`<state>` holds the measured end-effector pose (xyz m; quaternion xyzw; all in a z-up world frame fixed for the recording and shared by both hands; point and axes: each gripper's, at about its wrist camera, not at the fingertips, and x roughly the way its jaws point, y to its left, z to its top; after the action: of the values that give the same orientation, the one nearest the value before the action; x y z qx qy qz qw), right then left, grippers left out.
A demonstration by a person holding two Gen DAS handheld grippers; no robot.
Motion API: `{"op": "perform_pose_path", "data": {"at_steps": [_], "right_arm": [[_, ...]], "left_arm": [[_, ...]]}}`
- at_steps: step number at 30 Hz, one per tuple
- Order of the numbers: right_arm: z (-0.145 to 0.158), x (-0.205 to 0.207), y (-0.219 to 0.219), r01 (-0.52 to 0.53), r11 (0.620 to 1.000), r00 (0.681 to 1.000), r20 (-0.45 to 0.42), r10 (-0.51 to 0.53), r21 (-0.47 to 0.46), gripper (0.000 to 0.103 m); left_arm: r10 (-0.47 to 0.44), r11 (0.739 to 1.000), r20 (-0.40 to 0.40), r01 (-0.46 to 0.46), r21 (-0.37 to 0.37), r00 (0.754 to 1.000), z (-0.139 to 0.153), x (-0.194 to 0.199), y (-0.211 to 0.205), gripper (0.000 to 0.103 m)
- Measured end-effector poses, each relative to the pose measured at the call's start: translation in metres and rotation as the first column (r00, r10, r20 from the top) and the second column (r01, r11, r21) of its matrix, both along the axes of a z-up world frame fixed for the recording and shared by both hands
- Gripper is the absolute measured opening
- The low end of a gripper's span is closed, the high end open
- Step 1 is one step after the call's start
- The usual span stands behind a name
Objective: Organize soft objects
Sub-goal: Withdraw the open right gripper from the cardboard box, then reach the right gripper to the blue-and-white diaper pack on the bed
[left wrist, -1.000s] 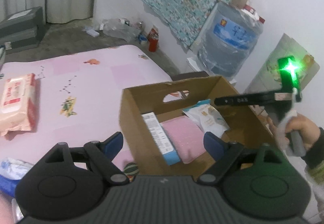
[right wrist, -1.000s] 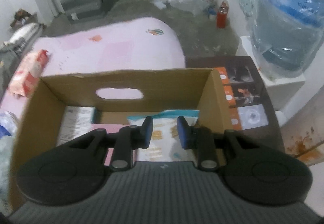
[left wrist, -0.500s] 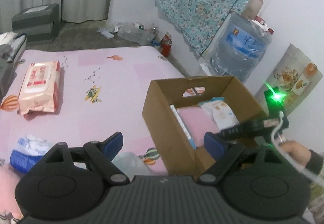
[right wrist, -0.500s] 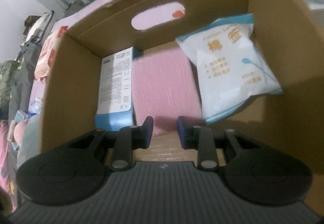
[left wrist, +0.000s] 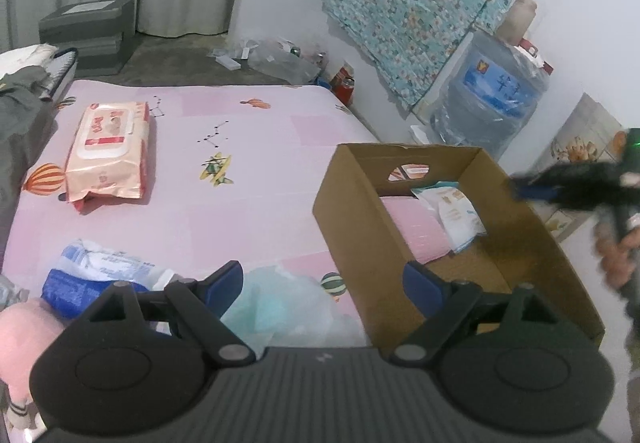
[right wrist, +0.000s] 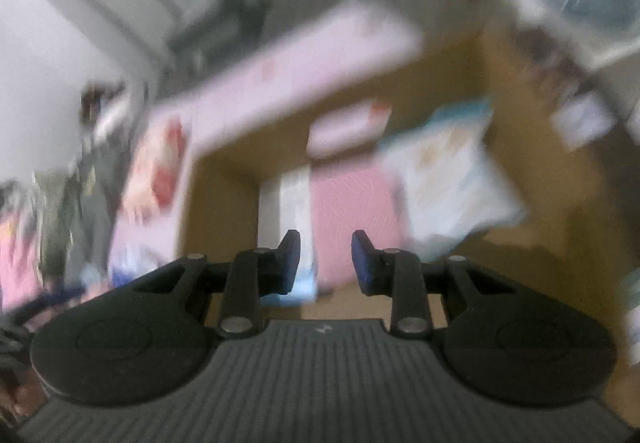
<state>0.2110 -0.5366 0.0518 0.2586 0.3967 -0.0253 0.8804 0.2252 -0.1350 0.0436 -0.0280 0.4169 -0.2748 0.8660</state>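
Observation:
A cardboard box [left wrist: 352, 203] stands at the bed's right edge and holds a pink pack [left wrist: 416, 227], a white pouch [left wrist: 456, 211] and, in the right wrist view, a white-blue carton [right wrist: 294, 199]. My left gripper [left wrist: 322, 283] is open and empty, above a pale green bag [left wrist: 280, 307] and next to a blue-white pack [left wrist: 100, 271]. A peach wipes pack [left wrist: 108, 151] lies far left on the pink sheet. My right gripper [right wrist: 325, 261] hovers over the box [right wrist: 552, 211], slightly parted and empty; that view is blurred. It shows blurred in the left wrist view [left wrist: 536, 189].
A pink plush [left wrist: 24, 343] is at the lower left. A water jug [left wrist: 492, 107] and patterned cloth [left wrist: 420, 3] stand by the right wall. Grey boxes [left wrist: 88, 31] and floor clutter [left wrist: 280, 59] lie beyond the bed. Dark clothes [left wrist: 20, 103] are at the left edge.
My left gripper pulled back and left, showing more of the bed and the green bag. My right gripper lifted and swung fast over the box; its fingers parted slightly.

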Motion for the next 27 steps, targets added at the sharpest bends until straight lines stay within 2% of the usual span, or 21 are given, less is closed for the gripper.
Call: {"op": "perform_pose_path", "data": {"at_steps": [2, 3, 5, 8, 11, 13, 23, 27], "right_arm": [[0.019, -0.022, -0.036, 0.139, 0.99, 0.988, 0.067, -0.137, -0.014, 0.046], [0.021, -0.032, -0.053, 0.197, 0.98, 0.978, 0.074, -0.196, -0.003, 0.047], [0.011, -0.048, -0.088, 0.312, 0.949, 0.949, 0.035, -0.314, 0.037, 0.047], [-0.02, -0.064, -0.118, 0.408, 0.907, 0.913, -0.069, -0.403, 0.1, 0.047], [-0.049, -0.07, -0.123, 0.418, 0.892, 0.907, -0.138, -0.398, 0.174, 0.048], [-0.059, -0.072, -0.118, 0.423, 0.883, 0.904, -0.152, -0.398, 0.203, 0.048], [-0.055, -0.061, -0.088, 0.362, 0.91, 0.93, -0.145, -0.338, 0.203, 0.047], [-0.05, -0.065, -0.089, 0.376, 0.901, 0.926, -0.125, -0.356, 0.215, 0.048]], "left_arm": [[0.007, 1.0, 0.0, -0.007, -0.008, 1.0, -0.001, -0.004, 0.007, 0.088], [0.009, 1.0, -0.001, -0.009, -0.011, 1.0, -0.002, -0.006, 0.011, 0.088], [0.015, 1.0, 0.0, -0.015, -0.014, 1.0, -0.002, -0.01, 0.016, 0.088], [0.031, 0.999, -0.001, -0.031, -0.012, 1.0, -0.004, -0.016, 0.026, 0.088], [0.055, 0.998, -0.011, -0.055, -0.023, 0.998, -0.005, -0.023, 0.038, 0.088], [0.074, 0.997, -0.013, -0.075, -0.024, 0.997, -0.006, -0.028, 0.047, 0.088], [0.171, 0.985, -0.026, -0.171, -0.016, 0.985, -0.011, -0.046, 0.087, 0.088], [0.204, 0.979, -0.009, -0.204, -0.005, 0.979, -0.01, -0.054, 0.1, 0.088]]}}
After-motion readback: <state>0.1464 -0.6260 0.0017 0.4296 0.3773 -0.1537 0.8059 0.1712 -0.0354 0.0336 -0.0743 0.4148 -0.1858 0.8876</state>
